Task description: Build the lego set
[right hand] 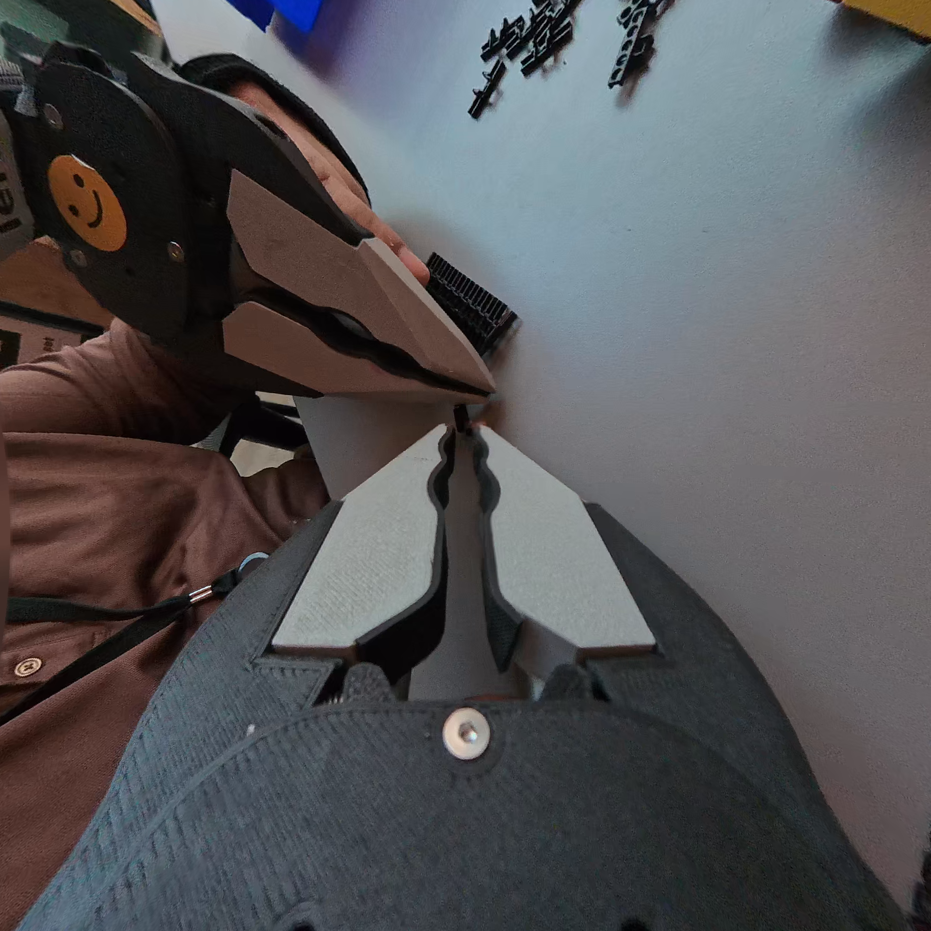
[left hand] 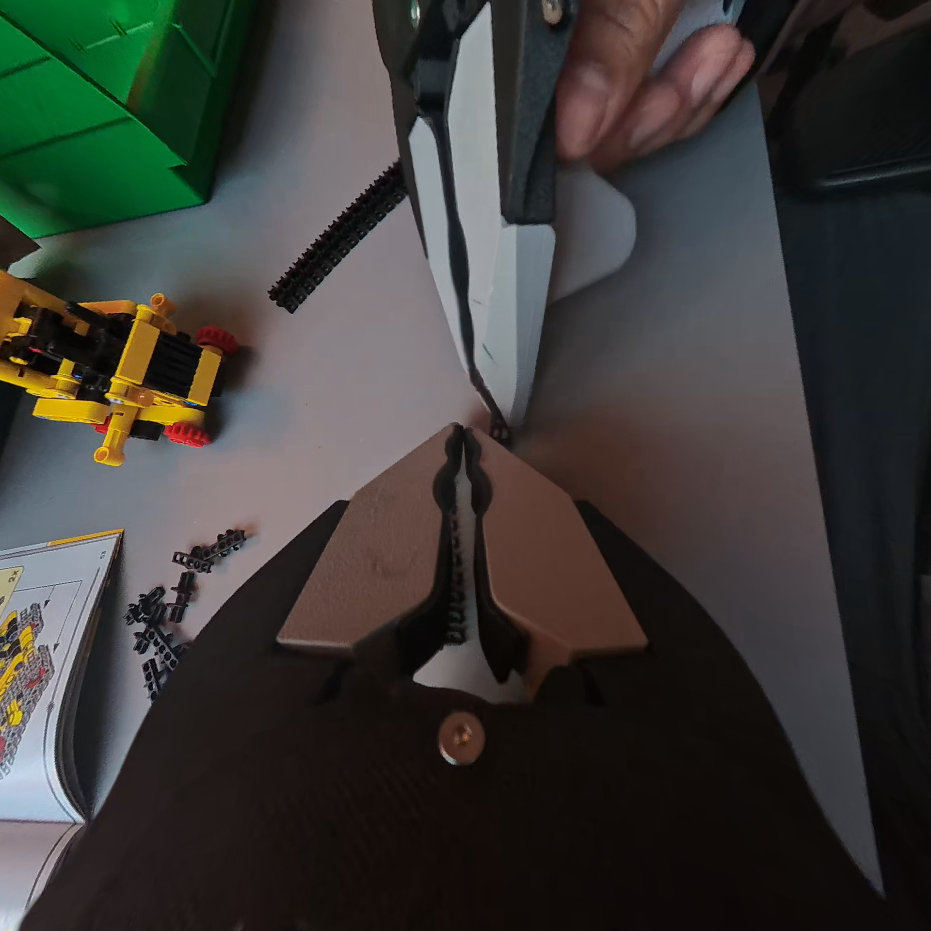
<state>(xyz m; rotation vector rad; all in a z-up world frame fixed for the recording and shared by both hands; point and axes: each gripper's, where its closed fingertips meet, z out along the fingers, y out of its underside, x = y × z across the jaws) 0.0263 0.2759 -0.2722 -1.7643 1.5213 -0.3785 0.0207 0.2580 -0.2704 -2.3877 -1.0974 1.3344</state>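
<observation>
your left tool (left hand: 463, 432) sits pinched narrow on a short run of black track links (left hand: 457, 579) that lies back between its fingers. your right tool (right hand: 464, 429) meets it tip to tip, nipping a single black link (right hand: 461, 418), probably so you can press it onto the run's free end. spare links (left hand: 166, 604) wait on the counter (left hand: 352, 352) beside the instruction booklet (left hand: 50, 655); a finished track strip (left hand: 337, 242) and the yellow lego vehicle (left hand: 116, 373) lie well apart.
</observation>
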